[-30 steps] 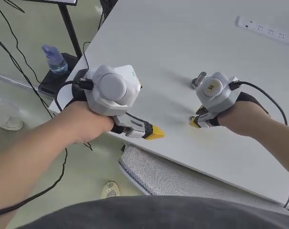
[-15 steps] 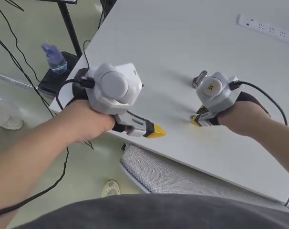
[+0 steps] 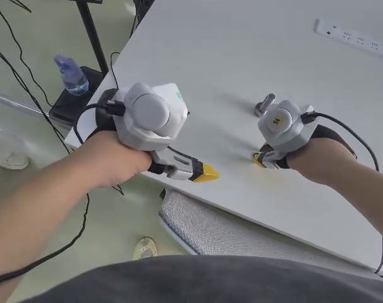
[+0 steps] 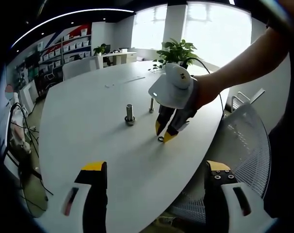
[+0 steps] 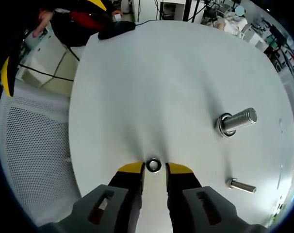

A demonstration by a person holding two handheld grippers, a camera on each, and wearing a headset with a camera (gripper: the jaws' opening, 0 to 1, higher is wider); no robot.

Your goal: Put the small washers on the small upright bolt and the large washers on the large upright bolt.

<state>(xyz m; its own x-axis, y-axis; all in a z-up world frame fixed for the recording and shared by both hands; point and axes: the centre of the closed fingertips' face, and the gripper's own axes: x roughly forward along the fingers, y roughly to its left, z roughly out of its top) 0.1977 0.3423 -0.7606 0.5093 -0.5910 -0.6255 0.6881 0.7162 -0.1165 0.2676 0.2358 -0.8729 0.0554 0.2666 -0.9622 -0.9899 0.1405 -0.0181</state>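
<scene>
Right now your right tool (image 5: 154, 170) is tipped down onto the desk (image 5: 161, 73). Its jaws are drawn close around a washer (image 5: 153, 165) that lies flat between the yellow tips (whether they actually pinch it, I cannot tell from the right gripper view). Farther across the desk the large bolt (image 5: 236, 121) stands upright with the small bolt (image 5: 242, 185) near it, both well apart from the washer. Your left tool (image 4: 155, 170) hangs by the desk's near edge, jaws spread wide, pointing toward the right tool.
</scene>
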